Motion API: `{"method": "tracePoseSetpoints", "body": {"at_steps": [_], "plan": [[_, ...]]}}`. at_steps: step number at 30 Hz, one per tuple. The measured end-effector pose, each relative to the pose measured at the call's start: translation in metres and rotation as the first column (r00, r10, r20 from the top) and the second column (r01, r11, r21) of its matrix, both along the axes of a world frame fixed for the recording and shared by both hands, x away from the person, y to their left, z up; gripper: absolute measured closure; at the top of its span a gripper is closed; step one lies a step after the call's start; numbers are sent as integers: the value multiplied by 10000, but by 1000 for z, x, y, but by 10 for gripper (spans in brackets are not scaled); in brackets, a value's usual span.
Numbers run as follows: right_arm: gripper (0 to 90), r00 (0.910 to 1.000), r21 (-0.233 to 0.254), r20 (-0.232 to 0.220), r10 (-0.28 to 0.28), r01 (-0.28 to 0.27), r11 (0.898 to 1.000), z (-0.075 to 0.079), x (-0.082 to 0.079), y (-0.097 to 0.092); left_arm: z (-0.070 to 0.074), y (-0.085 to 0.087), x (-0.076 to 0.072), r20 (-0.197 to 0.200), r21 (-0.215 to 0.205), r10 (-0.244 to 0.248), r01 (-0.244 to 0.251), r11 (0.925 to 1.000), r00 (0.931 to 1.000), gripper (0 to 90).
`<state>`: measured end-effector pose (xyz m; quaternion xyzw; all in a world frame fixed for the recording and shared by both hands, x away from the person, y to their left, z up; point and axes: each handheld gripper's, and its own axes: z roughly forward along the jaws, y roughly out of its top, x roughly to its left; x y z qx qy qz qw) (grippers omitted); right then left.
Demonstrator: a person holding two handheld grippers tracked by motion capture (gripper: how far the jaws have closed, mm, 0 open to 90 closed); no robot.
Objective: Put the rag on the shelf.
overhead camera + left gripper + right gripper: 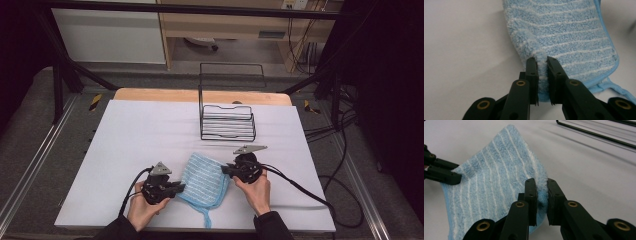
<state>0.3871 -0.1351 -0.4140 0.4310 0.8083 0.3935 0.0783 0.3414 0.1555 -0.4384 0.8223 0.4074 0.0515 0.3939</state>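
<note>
A light blue cloth with white stripes [204, 181] lies folded near the front of the white table [140, 135]. My left gripper [181, 188] is shut on the cloth's left edge, and the terry pile [564, 37] bunches between its pads [542, 62]. My right gripper [225, 169] is shut on the cloth's right corner [499, 182], with fabric pinched between its jaws [541, 185]. In the right gripper view the left gripper's fingers [446, 176] clamp the far edge. A blue hanging loop [207, 218] trails toward the table's front edge.
A black wire rack [227, 122] with a tall back frame stands behind the cloth, its lower bars [596, 132] passing through the right gripper view. Black cables [300, 192] run off to the right. A wooden board [150, 94] edges the far side of the table.
</note>
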Motion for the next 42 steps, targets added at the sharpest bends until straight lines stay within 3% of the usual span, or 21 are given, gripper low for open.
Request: {"method": "tracePoseSetpoints", "body": {"at_steps": [4, 11, 14, 16, 20, 21, 22, 23, 25, 26, 28, 29, 32, 35, 37, 42], "plan": [[813, 9999, -17, 48, 115, -115, 9999, -2, 11, 0, 0, -5, -4, 49, -119, 317, -316, 9994, 9995, 791], [810, 9971, -215, 333, 687, -680, 9975, -13, 29, 8, -1, -9, -12, 78, 43, 615, -615, 9981, 9981, 746], [785, 9963, -277, 371, 775, -765, 9967, -23, 35, 14, 1, -4, -10, 32, 61, 496, -496, 9988, 9988, 661], [706, 9958, -364, 608, 680, -658, 9972, -25, 33, 14, 6, 1, -8, 153, -1, 403, -403, 9992, 9991, 609], [472, 9949, 227, 927, 390, -412, 9989, -17, 24, 8, 14, 11, -3, 503, -68, 354, -351, 9994, 9981, 566], [472, 9949, 227, 927, 390, -412, 9989, -17, 24, 8, 15, 12, -1, 497, -92, 293, -289, 9995, 9983, 566], [403, 9939, 222, 1043, 371, -396, 9990, -11, 15, 5, 14, 13, 0, 500, 26, 240, -242, 9997, 9985, 571], [375, 9931, 299, 1099, 419, -454, 9985, -8, 9, 5, 12, 13, 2, 398, 356, 93, -107, 9993, 9992, 588], [355, 9927, 406, 1114, 456, -504, 9979, -7, 2, 4, 10, 13, 2, 285, 511, 56, -71, 9987, 9996, 606], [334, 9951, 611, 870, 464, -518, 9968, -7, -12, 4, 7, 11, 4, 43, 651, -69, 66, 9979, 10000, 654], [323, 9961, 660, 767, 440, -491, 9966, -9, -17, 4, 6, 11, 4, 23, 759, -162, 160, 9970, 9999, 690], [308, 9977, 588, 507, 445, -475, 9971, -14, -28, 6, 5, 11, 4, -7, 912, -307, 306, 9954, 9995, 709], [310, 9992, 513, 141, 387, -394, 9979, -25, -41, 9, 2, 11, 4, -126, 1016, -390, 401, 9940, 9992, 750], [329, 9995, 460, -32, 315, -313, 9984, -32, -48, 12, 0, 11, 5, -273, 937, -360, 384, 9949, 9990, 776], [354, 9992, 598, -282, 297, -280, 9978, -37, -50, 16, -1, 11, 4, -293, 893, -360, 384, 9953, 9989, 807], [415, 9993, 653, -371, 92, -68, 9978, -41, -52, 18, -2, 11, 3, -416, 879, -366, 402, 9953, 9985, 862]]}}
